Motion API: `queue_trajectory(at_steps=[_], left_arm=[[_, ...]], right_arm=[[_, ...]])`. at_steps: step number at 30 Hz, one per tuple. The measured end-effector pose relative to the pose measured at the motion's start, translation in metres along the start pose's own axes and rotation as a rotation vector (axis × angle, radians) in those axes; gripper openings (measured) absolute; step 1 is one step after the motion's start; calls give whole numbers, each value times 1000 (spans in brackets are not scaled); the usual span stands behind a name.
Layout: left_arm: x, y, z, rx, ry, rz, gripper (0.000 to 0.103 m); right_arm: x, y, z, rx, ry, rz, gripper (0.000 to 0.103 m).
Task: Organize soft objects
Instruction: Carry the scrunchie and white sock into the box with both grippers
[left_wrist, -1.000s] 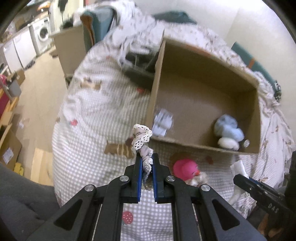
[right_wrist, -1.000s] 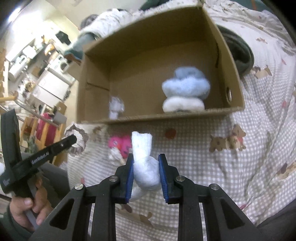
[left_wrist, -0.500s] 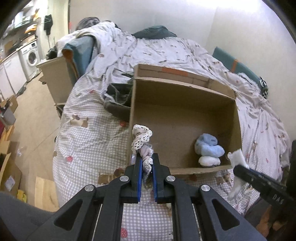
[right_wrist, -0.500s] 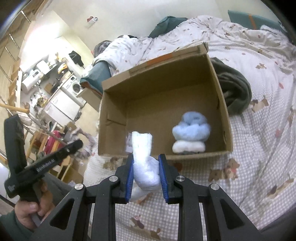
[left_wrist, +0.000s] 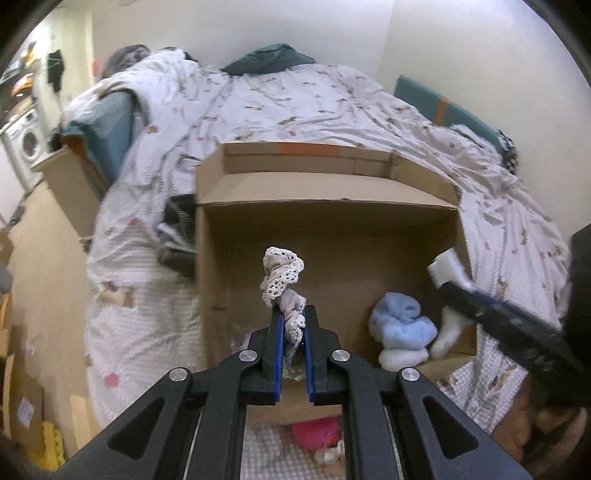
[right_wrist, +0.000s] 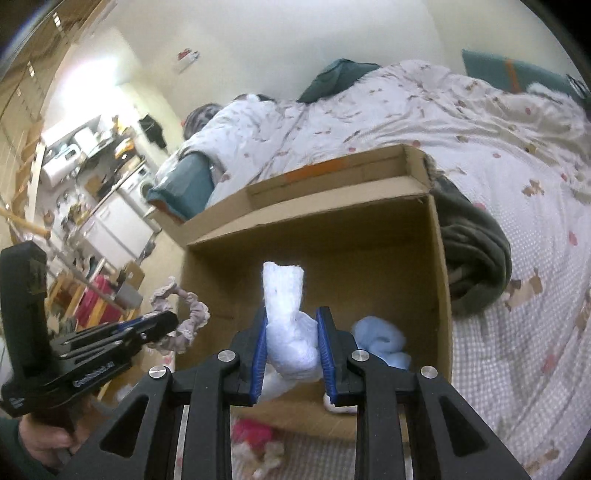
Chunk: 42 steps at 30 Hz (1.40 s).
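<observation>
My left gripper is shut on a beige lace scrunchie and holds it over the near edge of an open cardboard box on the bed. My right gripper is shut on a white fluffy sock and holds it above the same box. A light blue rolled sock and a white one lie in the box's right corner. The right gripper with its sock shows at the right of the left wrist view. The left gripper with the scrunchie shows at the left of the right wrist view.
A pink soft item lies on the checked bedspread in front of the box. A dark garment lies right of the box. A small cardboard box stands beside the bed at left, above the floor.
Both grippers have moved forward and up towards the box with their items; the view has tilted up, so the box now fills the centre and the pink item has dropped to the bottom edge.
</observation>
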<state>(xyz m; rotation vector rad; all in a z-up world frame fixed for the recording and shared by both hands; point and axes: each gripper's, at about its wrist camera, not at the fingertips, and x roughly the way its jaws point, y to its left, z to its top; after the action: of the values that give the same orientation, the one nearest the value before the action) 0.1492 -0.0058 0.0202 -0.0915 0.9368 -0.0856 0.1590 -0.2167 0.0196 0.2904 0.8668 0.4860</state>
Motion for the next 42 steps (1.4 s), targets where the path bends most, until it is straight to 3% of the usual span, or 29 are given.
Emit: queue_trajectory(at_steps=[4,7,14,27,39,42], left_arm=[[21,4,-11,10,-1,5,9],[34,13,-14,-57,50,-25,9],[40,15,-15,-61,53,-7,9],[47,2,-21,-1,67,7,9],[52,6,-25,-19,101,25,11],[52,5,-25,-19,107,23,16]], right_arm=[[20,-20,-15,67,60,-54,27],[23,-14,-16,24,66,-63,27],[37,-7,-20,-22,97,-65,27],[39,-10,-20,-12,102,-79,27],[40,-8,-20,-14,102,-85,27],[40,-8,-20,-17,103,-81,27]])
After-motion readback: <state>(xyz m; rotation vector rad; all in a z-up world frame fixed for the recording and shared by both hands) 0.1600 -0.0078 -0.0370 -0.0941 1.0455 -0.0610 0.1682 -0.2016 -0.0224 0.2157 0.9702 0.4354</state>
